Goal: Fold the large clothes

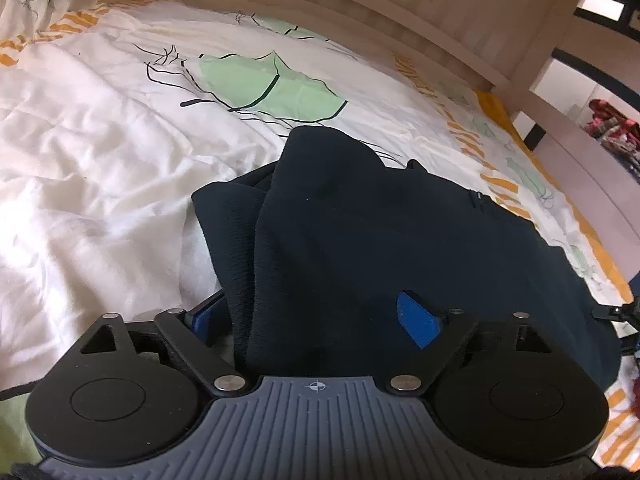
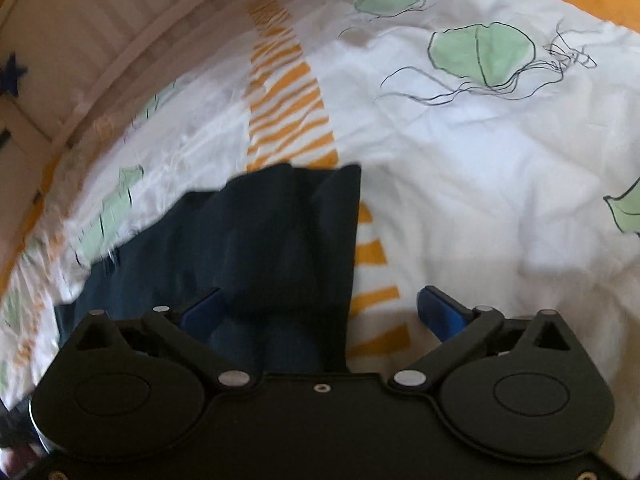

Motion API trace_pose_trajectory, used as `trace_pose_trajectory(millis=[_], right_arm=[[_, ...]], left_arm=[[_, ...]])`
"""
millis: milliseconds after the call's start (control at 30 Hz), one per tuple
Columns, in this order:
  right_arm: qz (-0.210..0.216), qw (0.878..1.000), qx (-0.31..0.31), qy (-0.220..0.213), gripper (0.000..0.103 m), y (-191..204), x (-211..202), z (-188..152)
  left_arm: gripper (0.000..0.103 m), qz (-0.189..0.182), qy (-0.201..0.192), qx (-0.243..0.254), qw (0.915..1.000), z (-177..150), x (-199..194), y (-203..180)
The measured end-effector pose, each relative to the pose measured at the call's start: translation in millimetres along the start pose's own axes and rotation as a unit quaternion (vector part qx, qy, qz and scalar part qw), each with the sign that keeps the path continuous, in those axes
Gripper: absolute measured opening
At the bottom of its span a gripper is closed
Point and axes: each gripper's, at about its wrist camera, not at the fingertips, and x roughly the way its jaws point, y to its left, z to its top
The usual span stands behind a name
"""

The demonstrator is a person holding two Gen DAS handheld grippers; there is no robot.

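Note:
A dark navy garment [image 1: 360,232] lies bunched on the white bedspread [image 1: 100,160]. In the left wrist view my left gripper [image 1: 316,312] stands wide open with a thick fold of the garment between its blue fingers [image 1: 418,320]; the left finger is partly hidden by cloth. In the right wrist view my right gripper [image 2: 324,312] is wide open over the garment's edge [image 2: 288,248]. The cloth covers the left half of the gap and touches the left finger [image 2: 200,312]. The right finger [image 2: 442,314] is over bare bedspread [image 2: 480,200].
The bedspread has green leaf prints [image 1: 276,84] and orange striped bands [image 2: 288,112]. A pale wooden bed rail [image 1: 440,12] curves along the far side, also in the right wrist view [image 2: 80,32]. Shelving and colourful items [image 1: 612,128] lie beyond the rail.

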Motion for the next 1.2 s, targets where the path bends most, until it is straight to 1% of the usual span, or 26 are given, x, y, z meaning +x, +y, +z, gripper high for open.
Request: trace_pose_trajectory(millis=[133, 233, 333, 500, 733, 1200], right_arm=[[-0.039, 0.998, -0.054, 0.009, 0.103, 15.7, 9.9, -5.9], [-0.056, 0.996, -0.07, 0.001, 0.103, 20.7, 14.3, -10.5], [-0.06, 0.995, -0.077, -0.01, 0.103, 21.2, 15.2, -14.3], [-0.064, 0.994, -0.086, -0.014, 0.103, 23.9, 16.5, -16.4], [-0.066, 0.993, -0.091, -0.02, 0.103, 25.3, 17.1, -18.4], [-0.069, 0.993, -0.095, -0.03, 0.103, 27.1, 16.3, -21.5]], left_arm=[[0.091, 0.008, -0.002, 0.004, 1.0, -1.4, -0.8, -3.8], [0.094, 0.012, -0.002, 0.003, 0.9999, -2.2, -1.7, -5.3], [0.096, 0.016, -0.002, 0.001, 0.9999, -2.9, -3.4, -6.9], [0.098, 0.028, -0.008, -0.01, 0.9995, -5.2, -3.3, -8.2], [0.101, 0.045, -0.01, -0.007, 0.9989, -7.2, -1.3, -12.6], [0.102, 0.048, -0.011, -0.005, 0.9988, -8.9, -0.4, -13.9]])
